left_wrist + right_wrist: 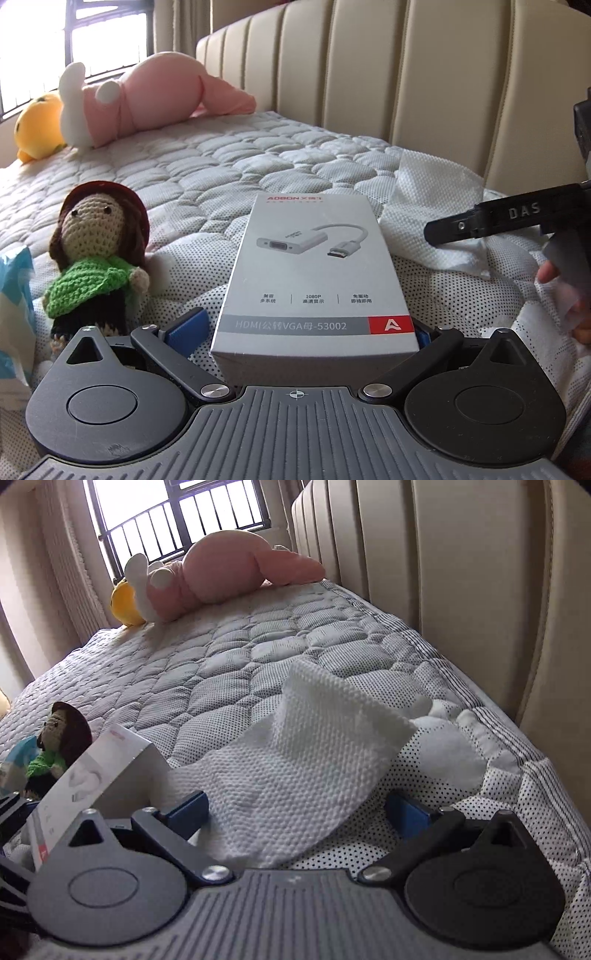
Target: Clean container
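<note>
left gripper [314,328]: fingers closed on the grey adapter box [314,273], which lies on the mattress [221,162]. right gripper [295,808]: fingers spread wide around a white wipe [295,757], not clamped.

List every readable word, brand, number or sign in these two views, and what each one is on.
"AOBON", red: top of the grey box.
"1080P": box, mid-face.
"HDMI公转VGA母-53002": grey band on the box.
White "A" on the red square: box corner.
"DAS": right gripper.
Small Chinese captions on the box: too small.
Right wrist view: nothing readable.
</note>
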